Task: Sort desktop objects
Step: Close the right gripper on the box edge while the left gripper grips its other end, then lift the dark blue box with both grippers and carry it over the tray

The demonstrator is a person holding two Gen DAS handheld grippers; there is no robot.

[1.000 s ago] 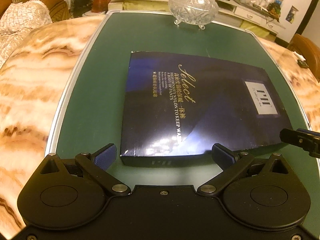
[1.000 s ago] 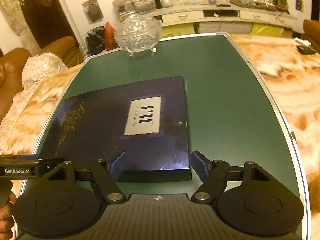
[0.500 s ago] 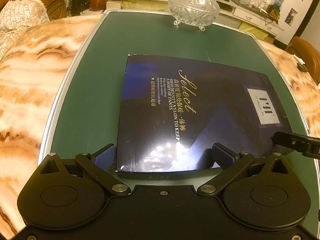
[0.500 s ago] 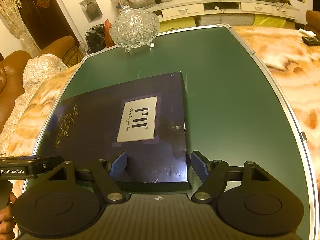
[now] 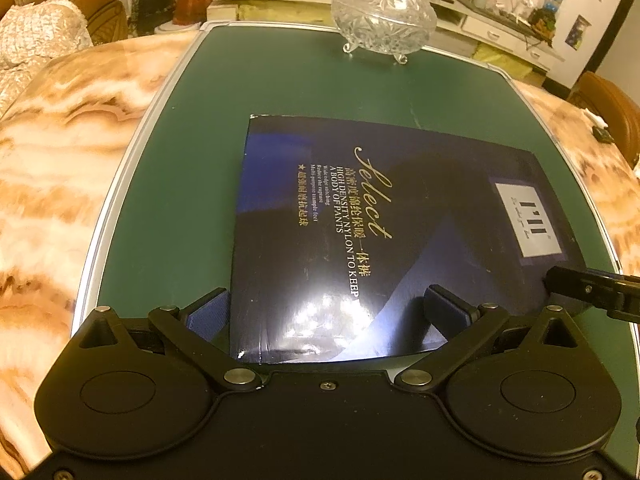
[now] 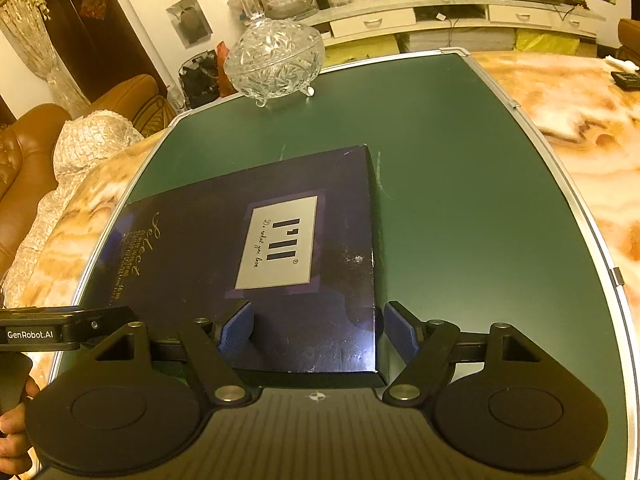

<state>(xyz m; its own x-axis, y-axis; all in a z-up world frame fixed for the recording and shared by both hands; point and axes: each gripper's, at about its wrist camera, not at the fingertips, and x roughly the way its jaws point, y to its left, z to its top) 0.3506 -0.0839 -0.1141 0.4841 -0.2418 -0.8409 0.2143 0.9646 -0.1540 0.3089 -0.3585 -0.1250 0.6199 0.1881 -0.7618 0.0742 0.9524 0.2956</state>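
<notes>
A flat dark blue box (image 5: 380, 232) with gold lettering and a white label lies on the green table mat (image 5: 192, 184). My left gripper (image 5: 328, 312) is open at the box's near left corner: the left finger is beside the box's left edge, the right finger over its top. My right gripper (image 6: 318, 326) is open at the box's (image 6: 256, 248) near right corner: the right finger is beside the box's right edge, the left finger over its top. Neither gripper holds the box.
A lidded cut-glass bowl (image 5: 382, 18) stands at the mat's far edge, also in the right wrist view (image 6: 274, 60). The marble table (image 5: 52, 152) surrounds the mat. A small dark object (image 6: 626, 79) lies on the marble at far right. Chairs and a sideboard stand beyond.
Both grippers have moved forward to the box, so its near edge now lies between the fingers of each. The box has hardly moved on the mat.
</notes>
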